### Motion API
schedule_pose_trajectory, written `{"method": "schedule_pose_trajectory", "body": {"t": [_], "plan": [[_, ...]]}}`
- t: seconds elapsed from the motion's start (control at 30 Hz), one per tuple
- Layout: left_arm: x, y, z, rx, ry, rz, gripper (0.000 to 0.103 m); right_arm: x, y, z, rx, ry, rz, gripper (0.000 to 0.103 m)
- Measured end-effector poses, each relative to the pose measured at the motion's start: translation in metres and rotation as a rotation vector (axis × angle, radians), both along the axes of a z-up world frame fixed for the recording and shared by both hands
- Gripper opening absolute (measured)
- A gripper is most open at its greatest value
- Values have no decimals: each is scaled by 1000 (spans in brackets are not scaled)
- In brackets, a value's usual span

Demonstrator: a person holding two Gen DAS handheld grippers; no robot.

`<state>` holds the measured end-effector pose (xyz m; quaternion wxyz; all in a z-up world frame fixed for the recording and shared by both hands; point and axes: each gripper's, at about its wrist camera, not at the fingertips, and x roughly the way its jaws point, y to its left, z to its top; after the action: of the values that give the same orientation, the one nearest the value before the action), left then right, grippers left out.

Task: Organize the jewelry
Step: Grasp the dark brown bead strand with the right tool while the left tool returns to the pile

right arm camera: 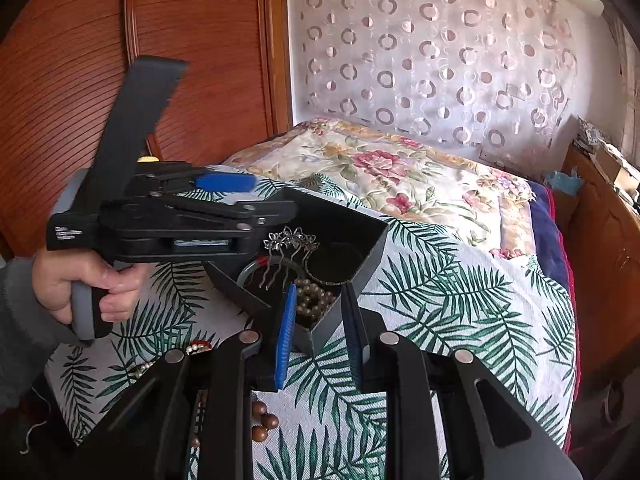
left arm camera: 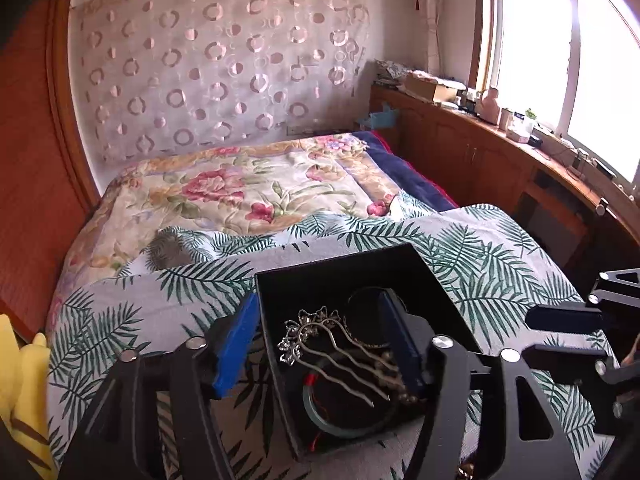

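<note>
**Box partly filled, loose beads left on the bed**

A hair comb (left arm camera: 320, 340), a green bangle (left arm camera: 340, 420) and pearls (right arm camera: 314, 300) were seen already laid in the black box (left arm camera: 340, 272) on the bed (right arm camera: 440, 292). Brown beads (right arm camera: 264, 420) and other strands were left outside. The left gripper (left arm camera: 316, 344) was spread wide across the box wall; the right gripper (right arm camera: 318, 332) was narrowly parted and empty at its corner.

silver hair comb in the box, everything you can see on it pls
The silver hair comb looks like metal: an ornate head of flower or bow shapes and several long wavy prongs. It lies inside the open black box, across a pale green bangle with red thread, beside a string of beads. In the left wrist view its head points away and the prongs run toward the camera. The left gripper straddles the box wall, open, one finger close beside the prongs; contact is unclear.
</note>
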<state>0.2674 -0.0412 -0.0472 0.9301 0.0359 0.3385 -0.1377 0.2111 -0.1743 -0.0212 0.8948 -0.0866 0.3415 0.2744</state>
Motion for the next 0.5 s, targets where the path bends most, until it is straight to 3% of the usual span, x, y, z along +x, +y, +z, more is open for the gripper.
{"method": "schedule_pose_trajectory", "body": {"t": [0.5], "plan": [[-94, 31, -10, -19, -23, -9, 89, -44, -7, -34, 23, 62, 5, 25]]}}
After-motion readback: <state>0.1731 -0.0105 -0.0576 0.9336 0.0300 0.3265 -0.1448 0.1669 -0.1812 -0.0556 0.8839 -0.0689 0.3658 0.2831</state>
